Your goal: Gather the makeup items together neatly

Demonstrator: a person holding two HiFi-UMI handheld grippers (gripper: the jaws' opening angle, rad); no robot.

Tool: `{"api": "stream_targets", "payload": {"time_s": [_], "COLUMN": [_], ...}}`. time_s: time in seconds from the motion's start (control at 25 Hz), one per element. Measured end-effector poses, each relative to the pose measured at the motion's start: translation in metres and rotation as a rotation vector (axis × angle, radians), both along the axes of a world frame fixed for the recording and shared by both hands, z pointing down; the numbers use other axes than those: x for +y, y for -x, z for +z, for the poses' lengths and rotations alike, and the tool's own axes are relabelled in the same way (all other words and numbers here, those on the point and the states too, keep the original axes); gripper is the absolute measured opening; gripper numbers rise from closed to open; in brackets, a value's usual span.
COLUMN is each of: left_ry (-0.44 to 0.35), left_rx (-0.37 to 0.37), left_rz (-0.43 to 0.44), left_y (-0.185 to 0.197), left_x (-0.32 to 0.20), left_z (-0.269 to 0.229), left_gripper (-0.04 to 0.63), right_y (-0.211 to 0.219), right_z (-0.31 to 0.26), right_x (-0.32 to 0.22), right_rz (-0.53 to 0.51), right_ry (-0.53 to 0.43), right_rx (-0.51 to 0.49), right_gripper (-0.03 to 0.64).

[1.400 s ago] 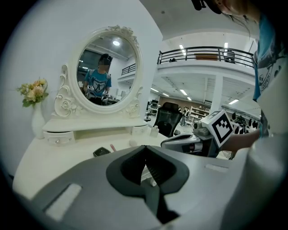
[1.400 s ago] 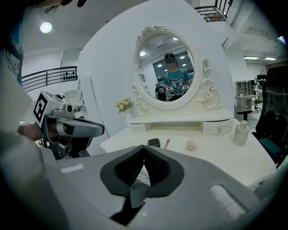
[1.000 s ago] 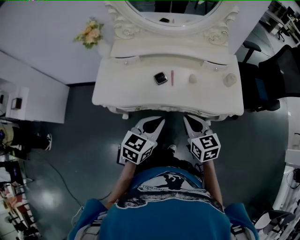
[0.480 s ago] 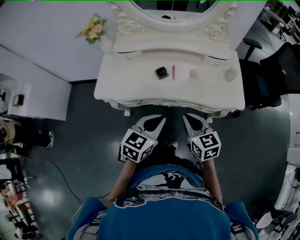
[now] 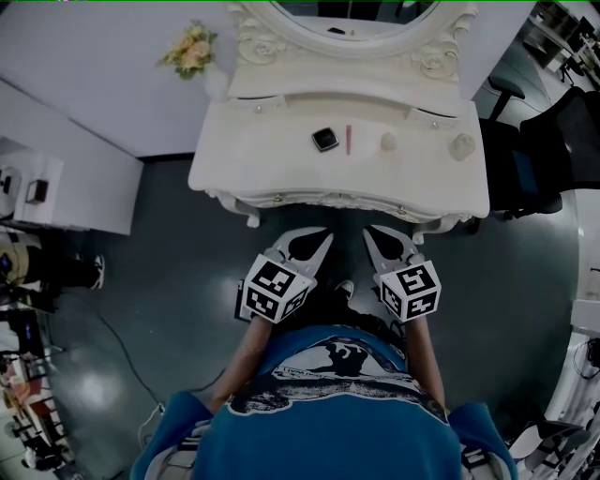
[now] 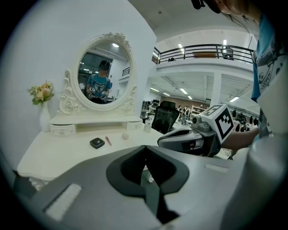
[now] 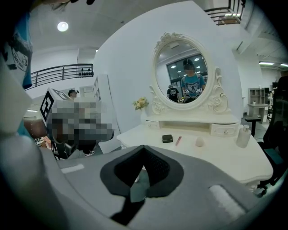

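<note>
Only their own views show the left gripper (image 6: 145, 148) and right gripper (image 7: 144, 148) fingers pressed together, empty

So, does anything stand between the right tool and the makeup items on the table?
Nothing visible does. The right tool is shut and empty, held short of the front edge of the table. The compact, lipstick and sponge lie in a row on it, with bare tabletop in front of them.

White ornate oval mirror (image 5: 356, 14): upper part cut off at 12 o'clock. Small pale round item (image 5: 387, 142) on white vanity table (image 5: 244, 159): too small to identify. Black office chair (image 5: 570, 131): cropped at 3 o'clock.
</note>
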State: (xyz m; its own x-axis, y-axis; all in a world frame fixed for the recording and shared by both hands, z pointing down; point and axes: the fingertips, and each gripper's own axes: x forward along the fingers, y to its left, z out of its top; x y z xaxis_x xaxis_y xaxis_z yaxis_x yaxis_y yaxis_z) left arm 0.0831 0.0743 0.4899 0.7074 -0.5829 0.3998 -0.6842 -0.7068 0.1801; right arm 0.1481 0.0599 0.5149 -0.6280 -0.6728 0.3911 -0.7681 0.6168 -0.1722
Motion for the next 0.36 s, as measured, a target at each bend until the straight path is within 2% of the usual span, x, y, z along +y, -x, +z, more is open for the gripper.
{"api": "stream_targets", "payload": {"time_s": [0.36], "left_ry": [-0.002], "left_rx": [-0.003], "left_rz": [0.004], "left_y": [-0.0029], "left_x": [0.0072], "left_z": [-0.0001], "left_gripper": [0.012], "right_y": [-0.0028], "right_z": [-0.0016], "right_x": [0.0076], "right_rz": [-0.004], "right_ry": [-0.005], "right_rx": [0.008], "right_gripper": [0.002]}}
